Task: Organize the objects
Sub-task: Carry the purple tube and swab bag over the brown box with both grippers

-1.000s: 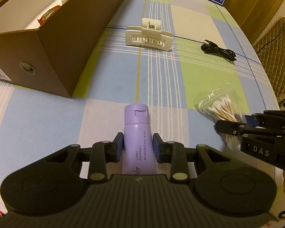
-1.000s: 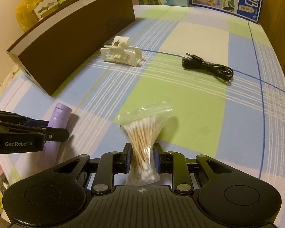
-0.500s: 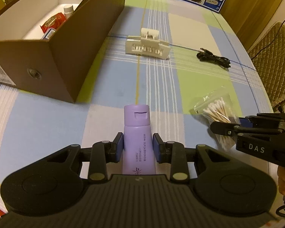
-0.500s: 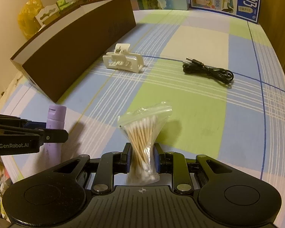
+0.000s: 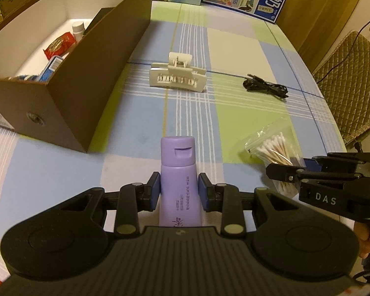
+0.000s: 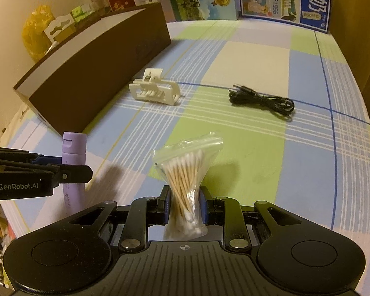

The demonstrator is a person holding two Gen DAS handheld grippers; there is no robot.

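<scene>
The purple tube is clamped in the left claw; the cotton swab bag is pinched in the right claw, above the surface.

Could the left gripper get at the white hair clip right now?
Probably not yet. The left gripper is shut on the purple tube, so its fingers are occupied. The path to the hair clip over the checked tablecloth looks free, though.

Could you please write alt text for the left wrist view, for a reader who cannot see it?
The left gripper clamps a purple tube above a plaid tablecloth. An open cardboard box stands left; a white hair clip and black cable lie ahead.
</scene>
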